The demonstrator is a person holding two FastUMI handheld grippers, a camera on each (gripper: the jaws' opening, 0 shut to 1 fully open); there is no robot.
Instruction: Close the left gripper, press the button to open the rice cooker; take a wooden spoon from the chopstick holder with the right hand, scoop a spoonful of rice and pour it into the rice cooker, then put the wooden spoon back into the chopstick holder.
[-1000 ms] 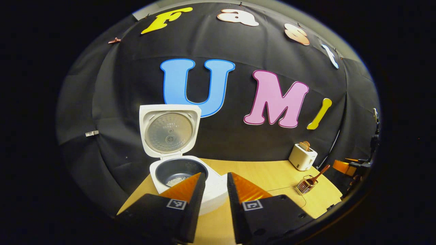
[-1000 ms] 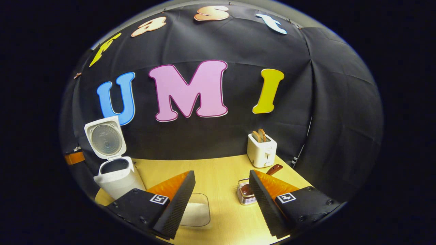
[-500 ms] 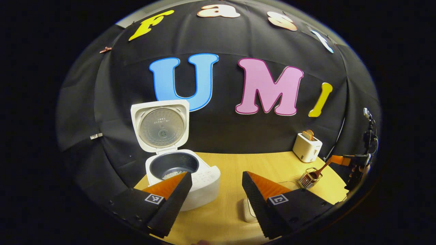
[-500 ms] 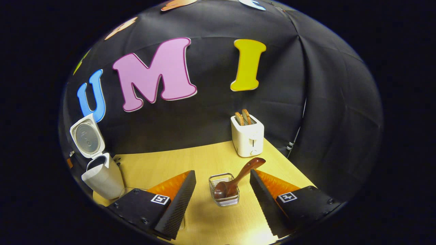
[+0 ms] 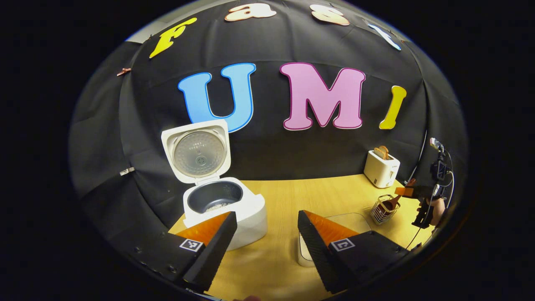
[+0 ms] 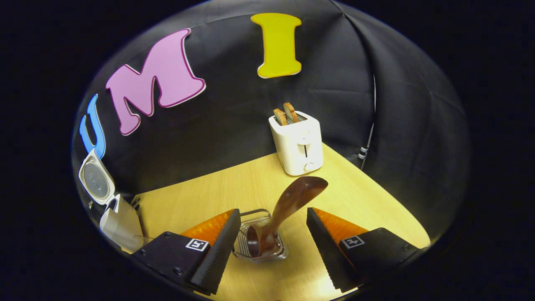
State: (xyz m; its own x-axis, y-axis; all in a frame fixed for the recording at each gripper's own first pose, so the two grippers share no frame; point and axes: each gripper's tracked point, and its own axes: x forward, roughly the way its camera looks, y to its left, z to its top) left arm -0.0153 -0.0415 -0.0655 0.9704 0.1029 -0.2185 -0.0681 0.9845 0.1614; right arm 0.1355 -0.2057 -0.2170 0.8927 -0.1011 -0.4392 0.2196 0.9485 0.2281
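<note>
The white rice cooker (image 5: 234, 209) stands at the table's left with its lid (image 5: 197, 151) up and a little rice in its dark pot; it also appears at the far left in the right gripper view (image 6: 119, 221). My left gripper (image 5: 266, 234) is open, in front of and a little right of the cooker. A wooden spoon (image 6: 288, 205) leans in the wire chopstick holder (image 6: 259, 238), handle pointing up and away. My right gripper (image 6: 273, 238) is open, its fingers on either side of the spoon and holder without touching. The left gripper view shows the holder (image 5: 384, 209) and right gripper (image 5: 411, 192) far right.
A white toaster (image 6: 299, 142) with two slices of bread stands at the back right of the wooden table (image 6: 200, 192). A clear container (image 5: 334, 225) lies just behind my left gripper's right finger. A hand (image 5: 436, 207) holds the right gripper at the table's right edge.
The right gripper has come down and forward, so that the spoon and holder now sit between its open fingers. The left gripper has drifted slightly right and stayed open.
</note>
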